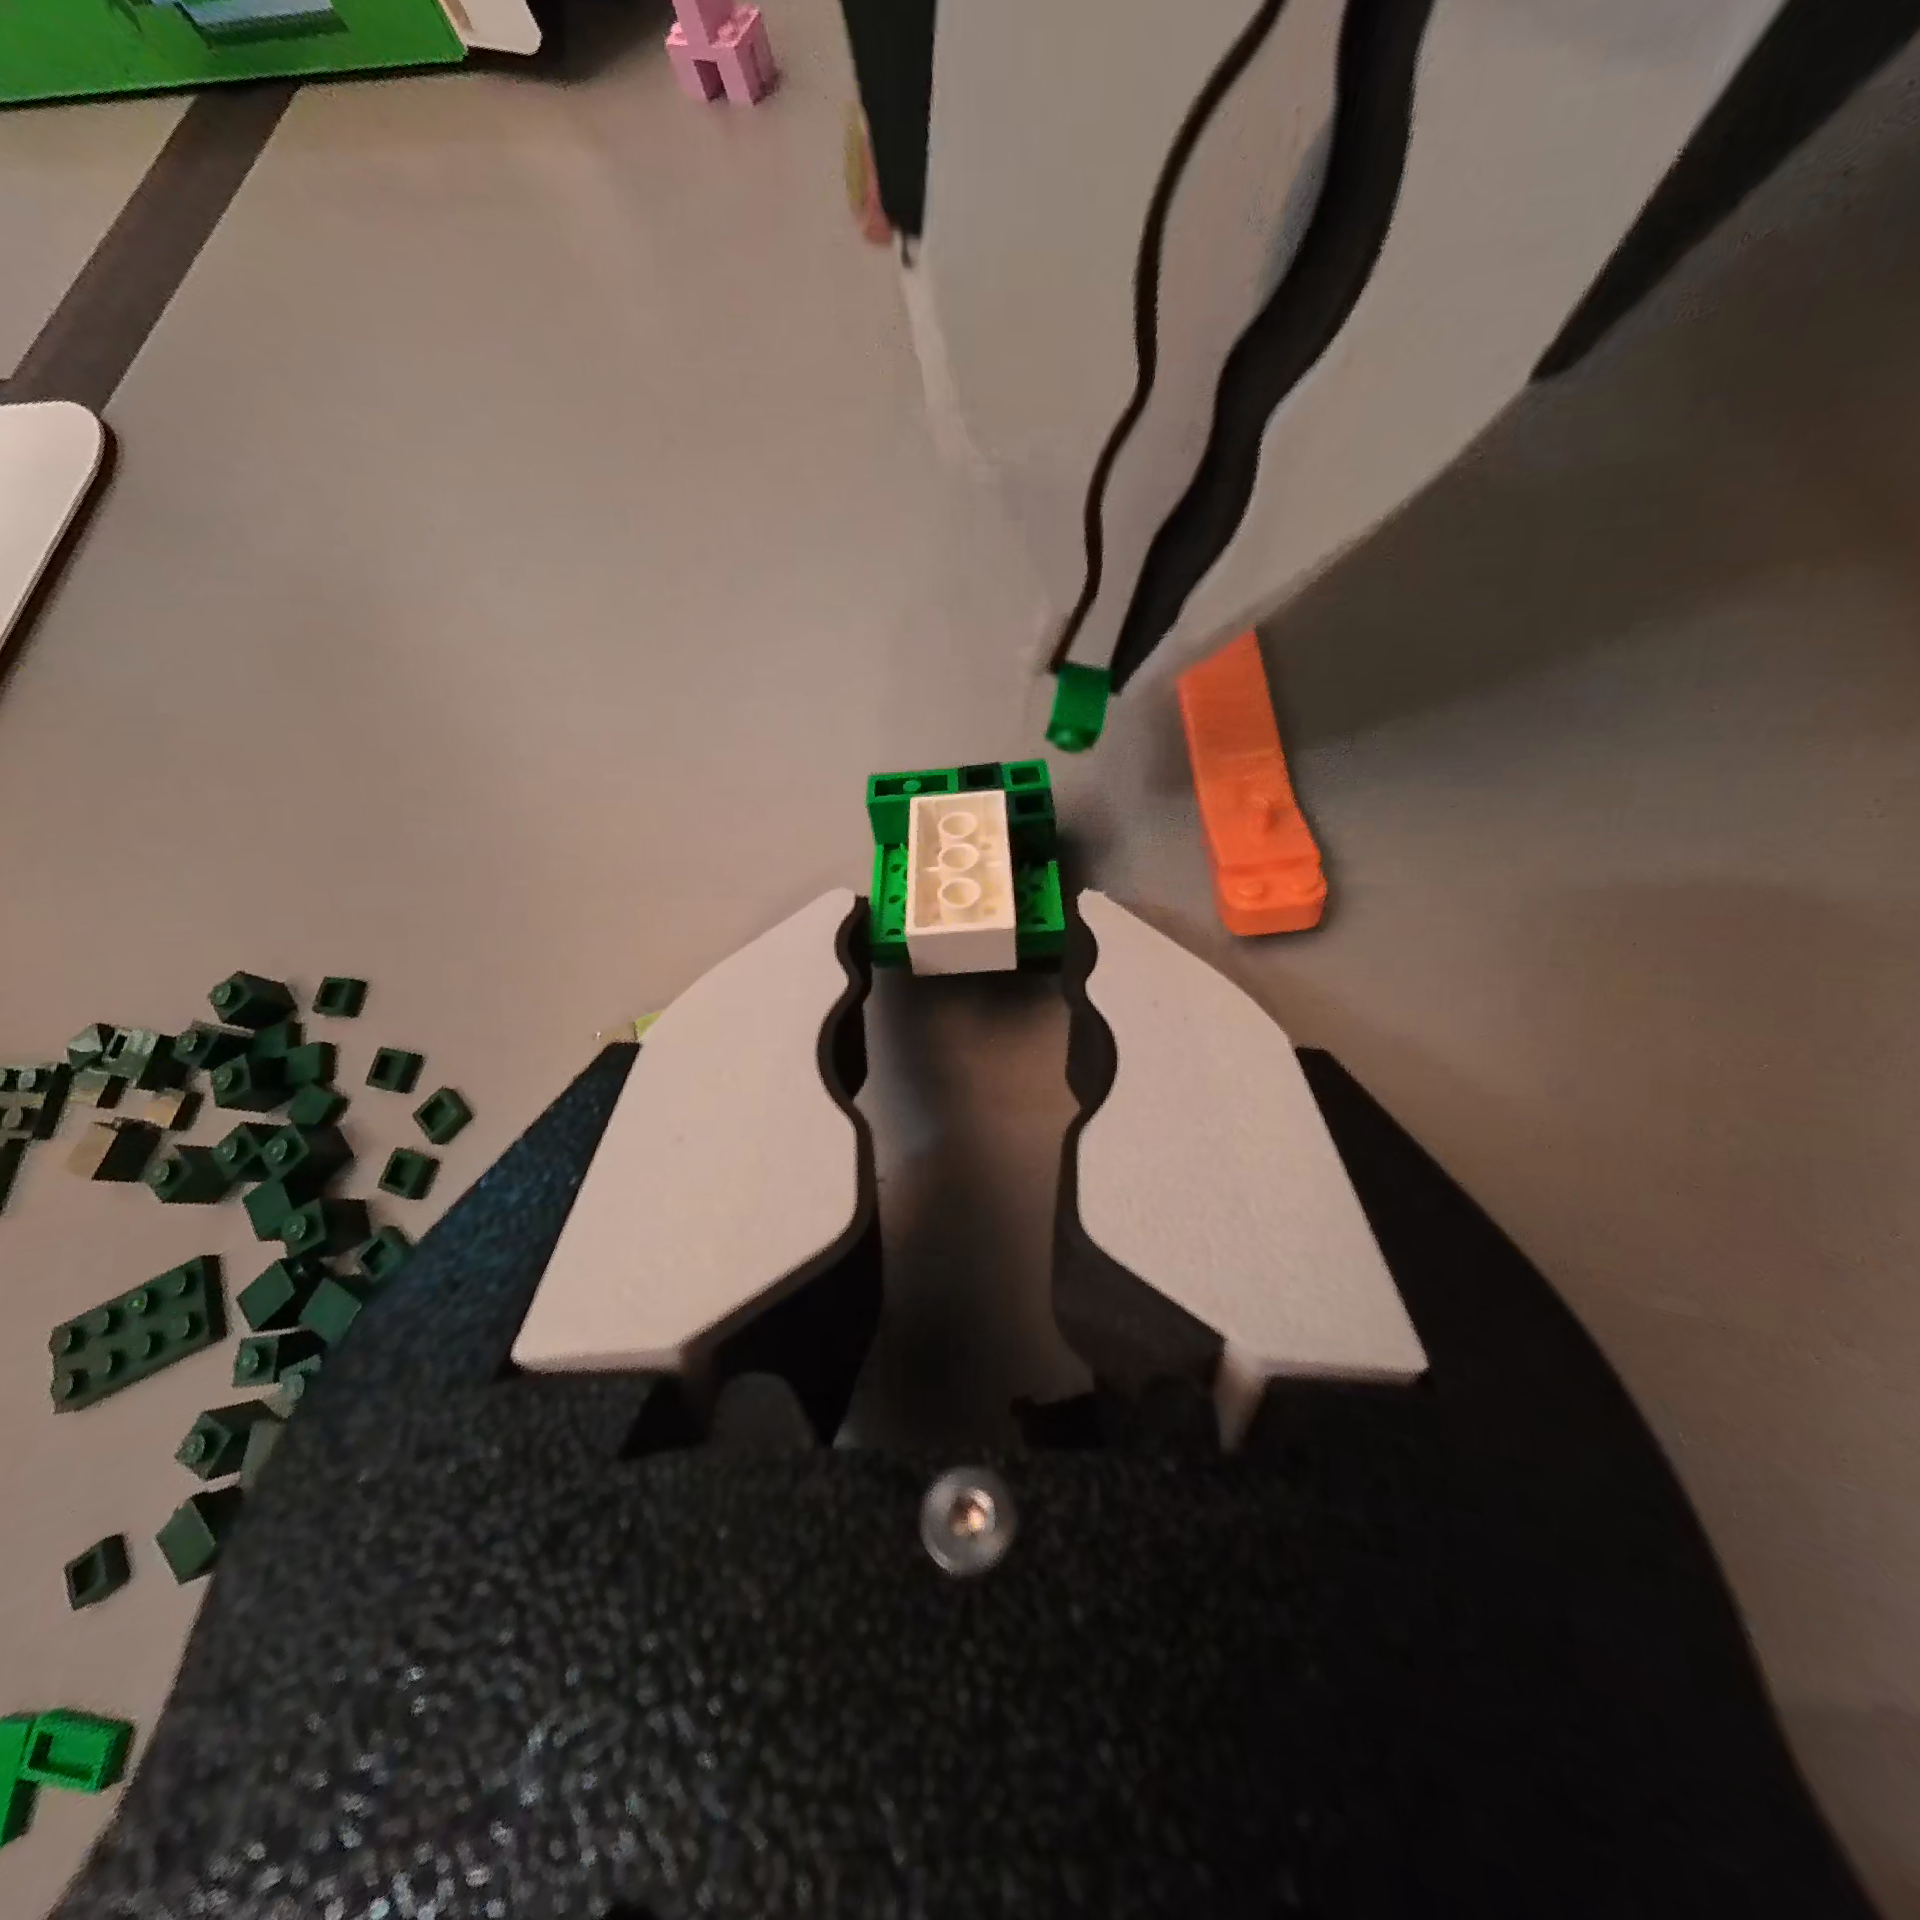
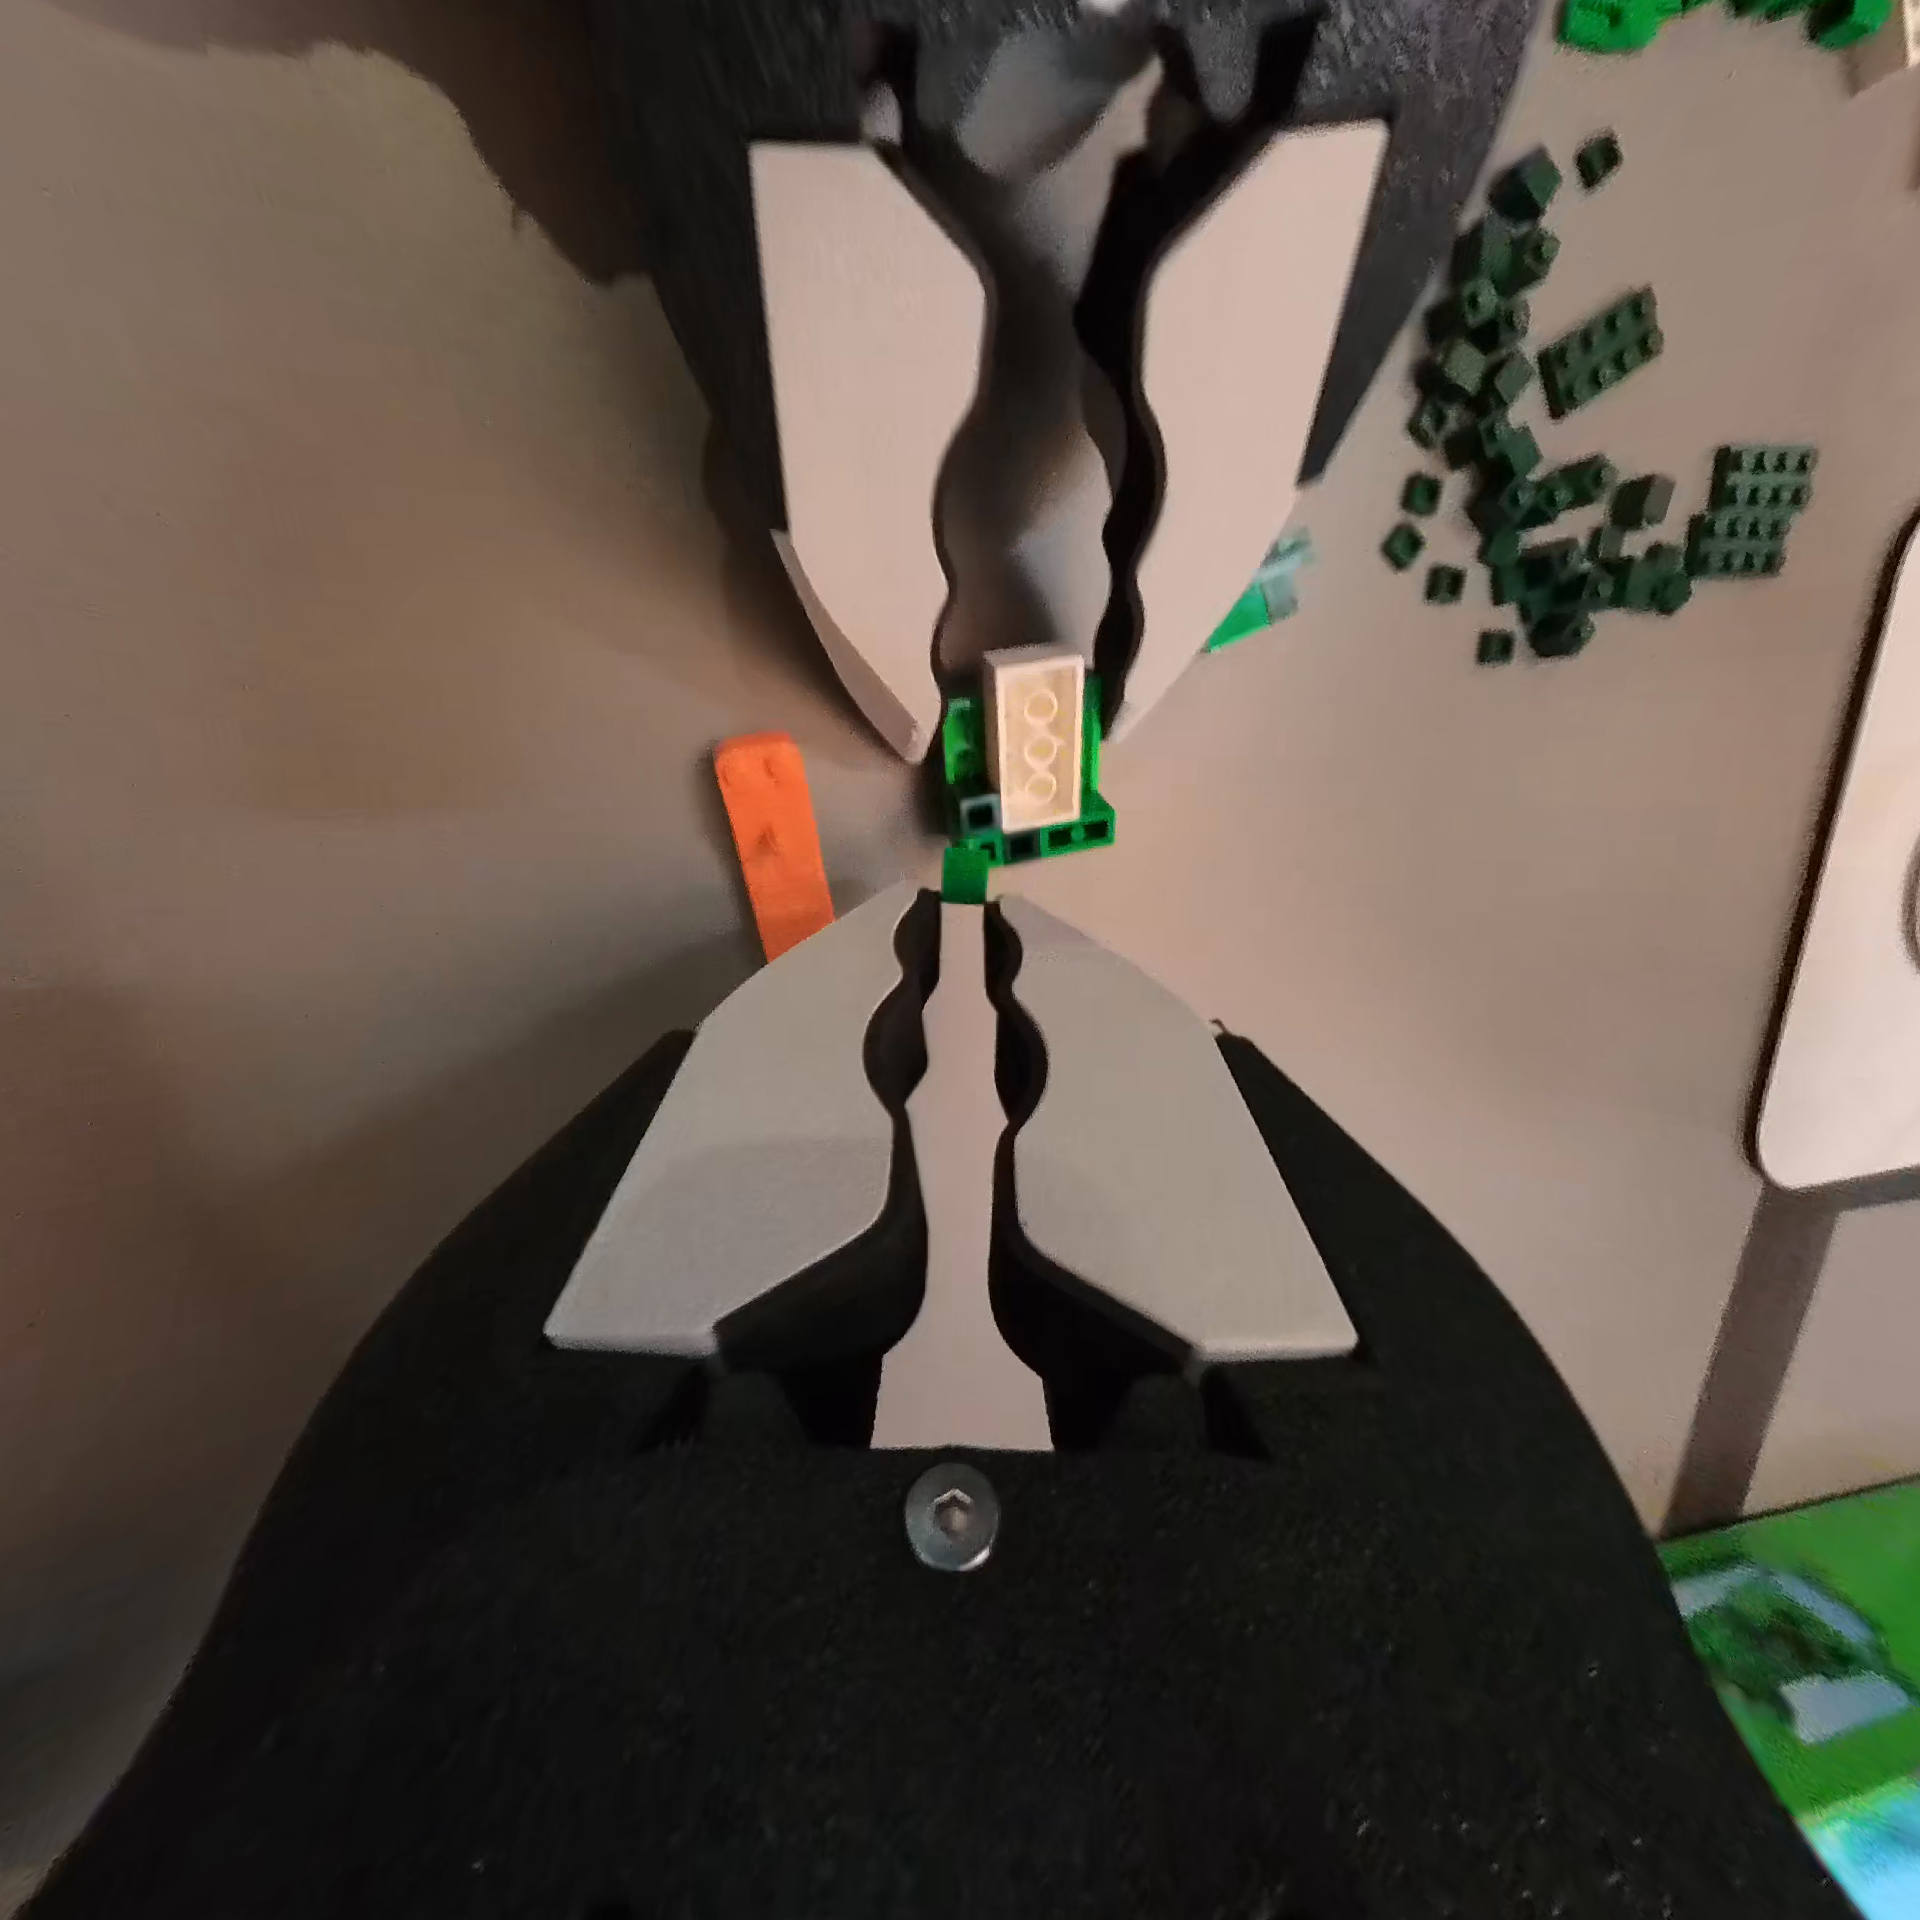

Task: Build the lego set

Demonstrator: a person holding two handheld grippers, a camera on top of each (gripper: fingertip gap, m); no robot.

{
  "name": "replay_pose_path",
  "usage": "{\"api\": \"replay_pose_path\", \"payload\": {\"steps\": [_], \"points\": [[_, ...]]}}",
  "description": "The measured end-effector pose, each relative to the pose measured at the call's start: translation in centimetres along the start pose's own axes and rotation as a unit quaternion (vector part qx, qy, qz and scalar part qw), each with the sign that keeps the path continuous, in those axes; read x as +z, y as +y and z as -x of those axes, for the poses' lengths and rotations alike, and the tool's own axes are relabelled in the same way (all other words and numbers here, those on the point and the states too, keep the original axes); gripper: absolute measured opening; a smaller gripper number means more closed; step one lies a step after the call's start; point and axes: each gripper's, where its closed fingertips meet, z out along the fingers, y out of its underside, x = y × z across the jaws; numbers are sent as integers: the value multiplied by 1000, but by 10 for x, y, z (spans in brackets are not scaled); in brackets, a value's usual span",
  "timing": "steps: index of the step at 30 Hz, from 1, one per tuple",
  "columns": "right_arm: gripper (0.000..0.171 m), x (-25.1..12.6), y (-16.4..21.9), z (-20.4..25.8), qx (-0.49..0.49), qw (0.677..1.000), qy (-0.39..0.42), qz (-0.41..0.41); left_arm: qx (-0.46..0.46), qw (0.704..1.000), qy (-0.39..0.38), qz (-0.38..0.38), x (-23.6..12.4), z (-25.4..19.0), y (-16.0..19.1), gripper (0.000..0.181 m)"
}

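- The build (image 1: 961, 868), a small bright-green assembly with a white brick (image 1: 961, 883) turned underside-up on it, sits on the grey table (image 1: 520, 623) between the two grippers.
- The left gripper (image 1: 966, 920) has its fingers spread to the width of the build; the tips sit against the build's near end on both sides, clamping it.
- In the right wrist view the same build (image 2: 1023, 769) shows between the far gripper's tips, white brick (image 2: 1037, 743) facing up.
- The right gripper (image 2: 964, 902) has its fingers nearly together, pinching a small green piece (image 2: 964, 873) at the very tips.
- That green piece (image 1: 1075, 707) is just beside the build's far edge; whether it touches the build cannot be told.
- An orange brick separator (image 1: 1252, 800) lies flat on the table near the build, apart from it.
- A loose heap of dark green pieces (image 1: 239, 1174) is spread on the table beside the left gripper, with a dark green plate (image 1: 135, 1330) at its edge; none are in any container.
- A white tray (image 2: 1860, 883) lies on the table past the heap; only its rim and a bare part show, so its contents cannot be told.
- A pink figure (image 1: 722, 47) stands at the far edge in the left wrist view, near a green booklet (image 1: 208, 47).
- A few bright green pieces (image 1: 52, 1756) lie at the lower left corner of that view.
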Motion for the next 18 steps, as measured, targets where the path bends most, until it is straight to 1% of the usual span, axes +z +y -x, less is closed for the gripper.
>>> {"api": "replay_pose_path", "payload": {"steps": [5, 6, 7, 8, 10, 11, 13, 15, 18], "points": [[8, -10, 8, -4, 36, 999, 4, -36, -6, 1000, -10, -7, -1, 4, -1, 35], [7, -12, 9, -4, 49, 998, -3, -48, -6, 1000, -13, -15, -3, 4, -3, 38], [7, -14, 9, -5, 64, 996, -8, -61, -8, 999, -21, -25, -5, 6, -5, 45], [7, -15, 9, -6, 77, 994, -13, -73, -9, 999, -27, -38, -8, 8, -8, 49], [8, -18, 7, -8, 90, 991, -15, -99, -6, 997, -39, -70, -14, 11, -15, 55], [7, -19, 4, -9, 86, 990, -12, -111, -3, 995, -39, -90, -18, 11, -19, 54], [7, -23, -4, -11, 58, 989, 15, -136, 6, 988, -21, -150, -28, 6, -32, 41], [7, -29, -15, -11, 9, 986, 49, -160, -10, 976, 14, -218, -40, -1, -47, 31], [7, -39, -30, -16, -84, 971, 133, -180, -78, 959, 66, -264, -49, -1, -56, 29]]}}
